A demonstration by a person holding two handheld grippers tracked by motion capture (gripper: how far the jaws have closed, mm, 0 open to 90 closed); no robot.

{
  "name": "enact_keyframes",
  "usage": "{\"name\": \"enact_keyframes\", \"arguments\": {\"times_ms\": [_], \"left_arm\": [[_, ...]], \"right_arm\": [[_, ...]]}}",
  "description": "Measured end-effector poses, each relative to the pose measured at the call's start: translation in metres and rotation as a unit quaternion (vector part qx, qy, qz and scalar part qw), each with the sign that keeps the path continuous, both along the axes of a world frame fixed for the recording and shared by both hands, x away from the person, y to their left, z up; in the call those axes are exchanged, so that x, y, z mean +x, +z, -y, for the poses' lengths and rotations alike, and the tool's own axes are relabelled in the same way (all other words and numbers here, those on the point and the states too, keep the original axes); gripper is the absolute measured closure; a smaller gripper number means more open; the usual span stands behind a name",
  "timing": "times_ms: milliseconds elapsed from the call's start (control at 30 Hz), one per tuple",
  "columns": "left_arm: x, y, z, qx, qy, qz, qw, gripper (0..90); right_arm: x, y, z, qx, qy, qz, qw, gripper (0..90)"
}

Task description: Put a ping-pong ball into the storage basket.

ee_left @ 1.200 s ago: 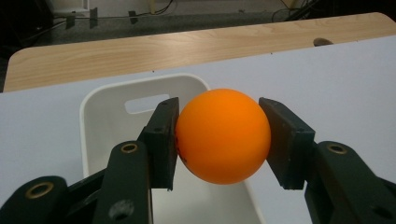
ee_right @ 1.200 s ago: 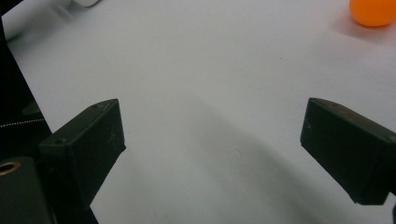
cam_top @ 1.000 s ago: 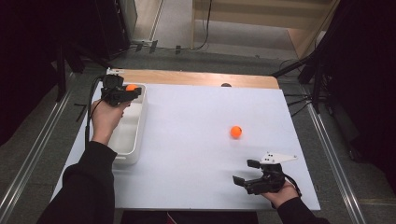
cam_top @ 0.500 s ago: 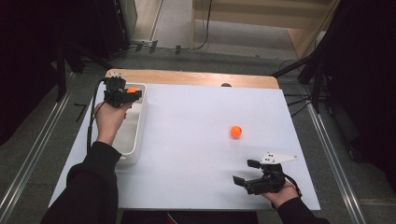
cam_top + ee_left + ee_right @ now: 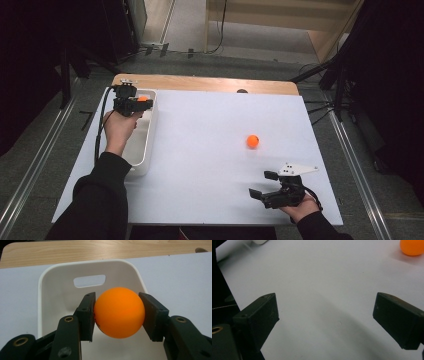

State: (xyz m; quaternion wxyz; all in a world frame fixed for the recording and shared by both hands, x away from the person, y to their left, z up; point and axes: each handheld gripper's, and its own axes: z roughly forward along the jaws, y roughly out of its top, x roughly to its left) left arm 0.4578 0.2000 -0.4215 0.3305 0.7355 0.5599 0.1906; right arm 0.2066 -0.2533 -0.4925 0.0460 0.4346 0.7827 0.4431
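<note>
Since the earlier pictures the left hand has crept a little farther toward the far end of the white plastic bin (image 5: pixel 148 131), and the right hand has kept its place at the near right corner of the table. The left gripper (image 5: pixel 141 100) is clamped on an orange ball (image 5: pixel 119 312): in the left gripper view both black pads press on the ball's sides, the ball sitting between them at about mid-height, above the inside of the bin and in front of its far wall with the slot handle (image 5: pixel 89 280). In the high view that ball shows as an orange spot at the gripper's tip, over the far part of the bin at the left edge of the white table (image 5: pixel 210 150). The right gripper (image 5: pixel 267 186) rests low at the table's near right, its jaws wide apart with only bare tabletop between them. A second orange ball (image 5: pixel 252 141) lies loose on the table, well apart from both grippers, right of centre; it also appears at the top right of the right gripper view.
</note>
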Motion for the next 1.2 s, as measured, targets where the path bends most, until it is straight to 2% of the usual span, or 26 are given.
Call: {"name": "enact_keyframes", "arguments": {"times_ms": [167, 233, 333, 400, 467, 633, 767, 900, 1000, 1100, 1200], "left_arm": [[0.000, 0.000, -0.001, -0.005, 0.001, 0.000, 1.0000, 49.9], [0.001, 0.000, -0.001, -0.012, 0.000, -0.004, 0.9999, 45.6], [0.001, 0.001, -0.002, -0.001, 0.007, -0.003, 1.0000, 38.2], [0.001, 0.003, -0.004, -0.004, 0.009, -0.011, 0.9999, 32.8], [0.001, 0.004, -0.006, -0.011, 0.012, -0.003, 0.9999, 28.4], [0.000, 0.008, -0.009, -0.021, 0.007, -0.005, 0.9997, 26.7], [-0.001, 0.014, -0.010, -0.025, 0.002, -0.006, 0.9997, 21.2], [-0.005, 0.020, -0.010, -0.028, -0.007, 0.000, 0.9996, 18.9], [-0.008, 0.024, -0.009, -0.039, -0.029, -0.024, 0.9985, 18.7], [-0.014, 0.029, -0.004, -0.043, -0.053, -0.024, 0.9974, 17.6], [-0.018, 0.034, -0.001, -0.044, -0.063, -0.015, 0.9970, 17.6]], "right_arm": [[0.000, 0.000, 0.000, 0.001, 0.000, -0.006, 1.0000, 5.1], [0.000, 0.000, 0.001, 0.001, 0.000, -0.006, 1.0000, 5.1], [0.000, 0.000, 0.001, 0.001, 0.001, -0.006, 1.0000, 5.1], [0.000, 0.000, 0.001, 0.002, 0.001, -0.005, 1.0000, 5.1], [0.001, 0.000, 0.000, 0.002, 0.002, -0.003, 1.0000, 5.1], [0.005, -0.001, 0.000, 0.001, 0.004, -0.003, 1.0000, 5.0], [0.006, -0.001, 0.000, 0.001, 0.002, -0.008, 1.0000, 5.1], [0.005, -0.002, 0.000, 0.000, 0.000, -0.008, 1.0000, 5.1], [0.005, -0.002, 0.000, -0.001, 0.001, -0.006, 1.0000, 5.1], [0.004, -0.001, 0.000, 0.004, -0.001, -0.008, 1.0000, 5.0], [0.005, -0.002, 0.000, 0.000, -0.001, -0.005, 1.0000, 5.0]]}}
